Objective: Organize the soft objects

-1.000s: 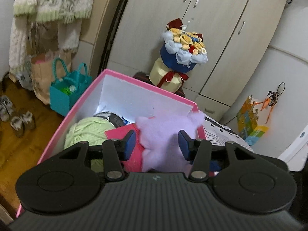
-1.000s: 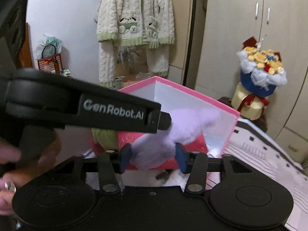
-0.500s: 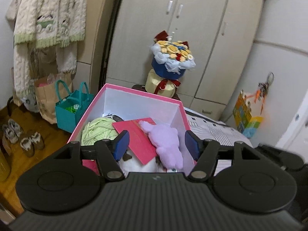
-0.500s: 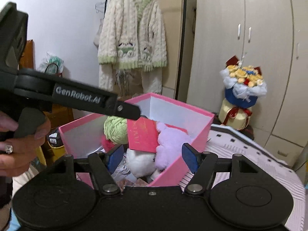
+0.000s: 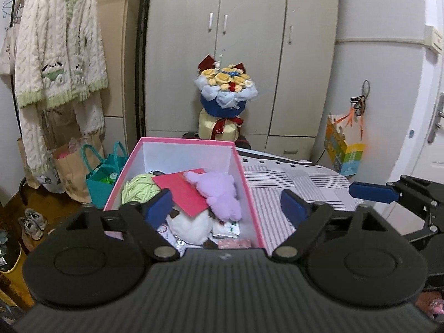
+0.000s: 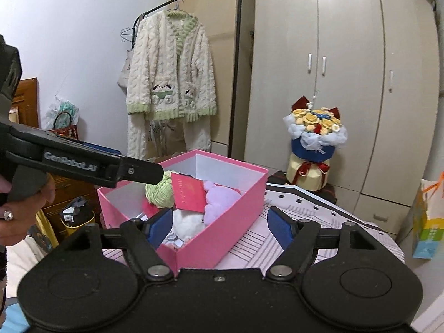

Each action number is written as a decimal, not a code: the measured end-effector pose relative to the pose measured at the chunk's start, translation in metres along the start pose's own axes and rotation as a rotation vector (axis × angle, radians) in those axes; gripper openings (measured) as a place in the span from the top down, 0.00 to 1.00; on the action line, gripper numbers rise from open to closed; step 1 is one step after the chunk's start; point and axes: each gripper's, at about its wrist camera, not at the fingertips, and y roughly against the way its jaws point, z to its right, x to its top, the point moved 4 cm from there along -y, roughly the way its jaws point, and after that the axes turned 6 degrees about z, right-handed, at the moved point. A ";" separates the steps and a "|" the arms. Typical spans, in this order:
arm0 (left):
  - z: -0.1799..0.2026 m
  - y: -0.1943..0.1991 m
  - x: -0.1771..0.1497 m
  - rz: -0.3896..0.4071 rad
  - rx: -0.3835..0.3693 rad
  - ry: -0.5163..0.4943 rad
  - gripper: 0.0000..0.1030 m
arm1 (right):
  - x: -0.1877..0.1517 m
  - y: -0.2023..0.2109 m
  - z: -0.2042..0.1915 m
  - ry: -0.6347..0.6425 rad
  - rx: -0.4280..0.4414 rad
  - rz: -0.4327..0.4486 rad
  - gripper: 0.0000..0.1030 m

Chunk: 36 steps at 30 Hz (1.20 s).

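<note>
One toy: lilac plush [image 5: 220, 194] in the pink box [image 5: 251, 208], at 12 o'clock from my left gripper [image 5: 226, 205].
Handling: I judge it light, squashy, non-slip, unbreakable; I'd pinch the body, not a limb.
Look: pale purple, fuzzy, leaning on a red card [image 5: 184, 191]; green yarn [image 5: 138, 188] at its 9 o'clock.
Left gripper: jaws just opened wide, empty.
Right gripper [image 6: 219, 226]: same, nothing between.
</note>
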 end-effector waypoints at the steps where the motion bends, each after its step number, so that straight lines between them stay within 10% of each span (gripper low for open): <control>1: 0.003 0.003 -0.001 0.002 -0.003 -0.005 0.07 | -0.001 0.004 0.001 -0.003 -0.005 -0.002 0.15; 18: 0.042 0.045 -0.016 0.000 0.103 -0.200 0.00 | -0.023 0.056 0.028 -0.057 -0.281 -0.107 0.00; 36: 0.033 0.028 -0.050 -0.016 0.075 -0.061 0.00 | -0.045 0.066 0.042 -0.195 -0.540 -0.051 0.00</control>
